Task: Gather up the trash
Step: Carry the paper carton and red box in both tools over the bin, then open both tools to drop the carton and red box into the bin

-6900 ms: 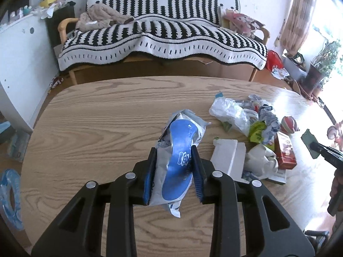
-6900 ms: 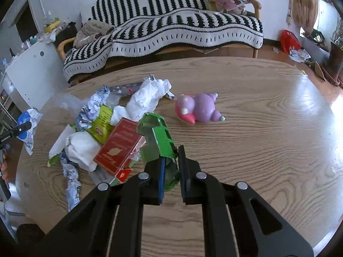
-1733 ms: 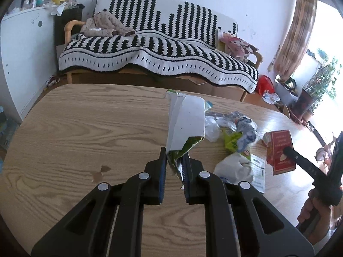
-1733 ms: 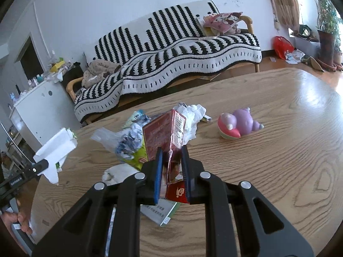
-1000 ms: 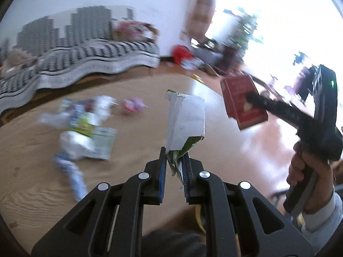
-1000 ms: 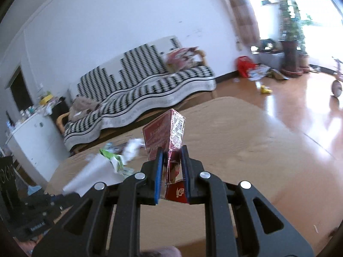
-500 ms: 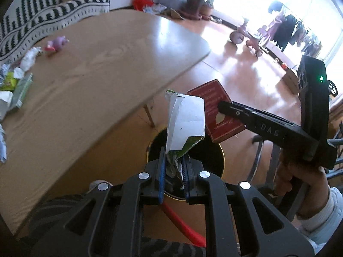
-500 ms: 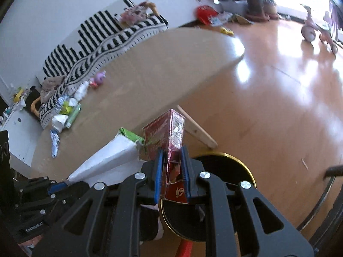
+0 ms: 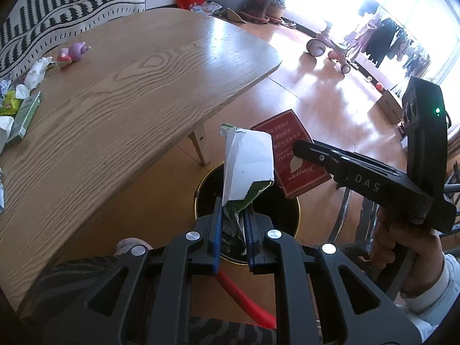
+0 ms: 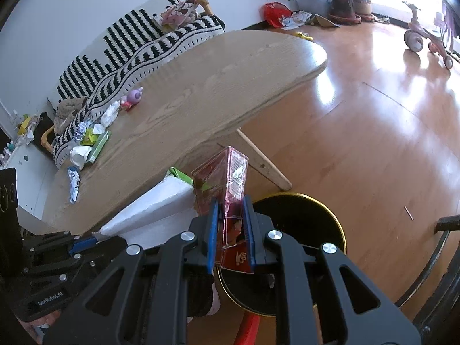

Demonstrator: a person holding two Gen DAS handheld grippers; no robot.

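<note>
My left gripper (image 9: 233, 230) is shut on a torn white and green carton (image 9: 247, 166) and holds it above the black, gold-rimmed trash bin (image 9: 207, 181) on the floor. My right gripper (image 10: 231, 230) is shut on a red box (image 10: 227, 184), also over the bin (image 10: 316, 221). In the left wrist view the red box (image 9: 290, 155) hangs right beside the carton. In the right wrist view the carton (image 10: 155, 207) and the left gripper lie at the lower left. More trash (image 10: 89, 143) lies on the far end of the wooden table (image 10: 201, 86).
A purple and pink toy (image 9: 72, 51) sits on the table near the trash pile (image 9: 17, 106). A striped sofa (image 10: 138, 46) stands behind. A table leg (image 10: 258, 161) slants down beside the bin. A pink tricycle (image 10: 425, 40) stands on the wood floor. A red hose (image 9: 244, 299) lies under the bin.
Both grippers have moved a little closer over the bin with the carton and the red box still held. The jaws have not opened.
</note>
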